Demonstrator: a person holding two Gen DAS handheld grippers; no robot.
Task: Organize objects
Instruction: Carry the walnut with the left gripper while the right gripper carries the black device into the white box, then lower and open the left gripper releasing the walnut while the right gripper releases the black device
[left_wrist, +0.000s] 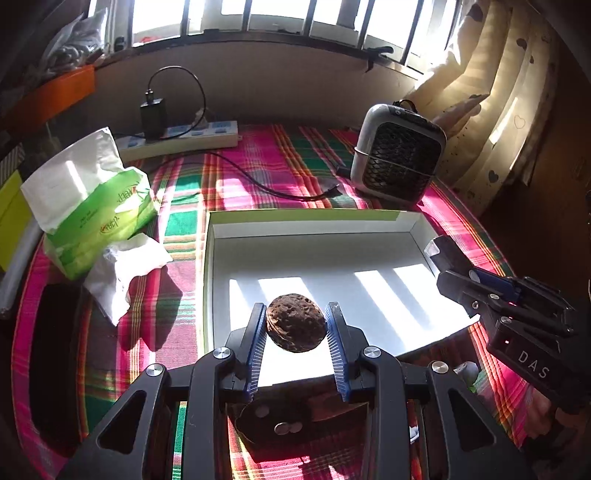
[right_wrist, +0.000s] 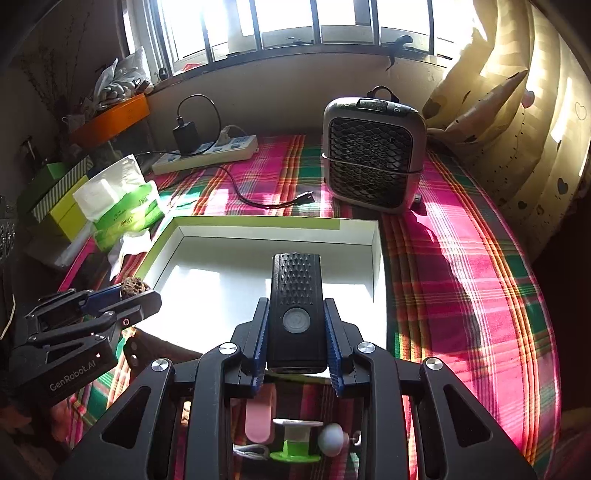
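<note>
Left gripper (left_wrist: 296, 325) clamps a walnut (left_wrist: 295, 322) above the white box (left_wrist: 417, 236).

Fan (left_wrist: 399, 151) behind box (left_wrist: 221, 236); tissue pack (left_wrist: 92, 206) at its left.

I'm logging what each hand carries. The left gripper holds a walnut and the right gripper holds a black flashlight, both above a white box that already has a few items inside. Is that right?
One thing is off: the white box has nothing inside, as the right wrist view shows. The rest stands: the left gripper holds the walnut, and the right gripper holds the black flashlight, both above the box.
</note>
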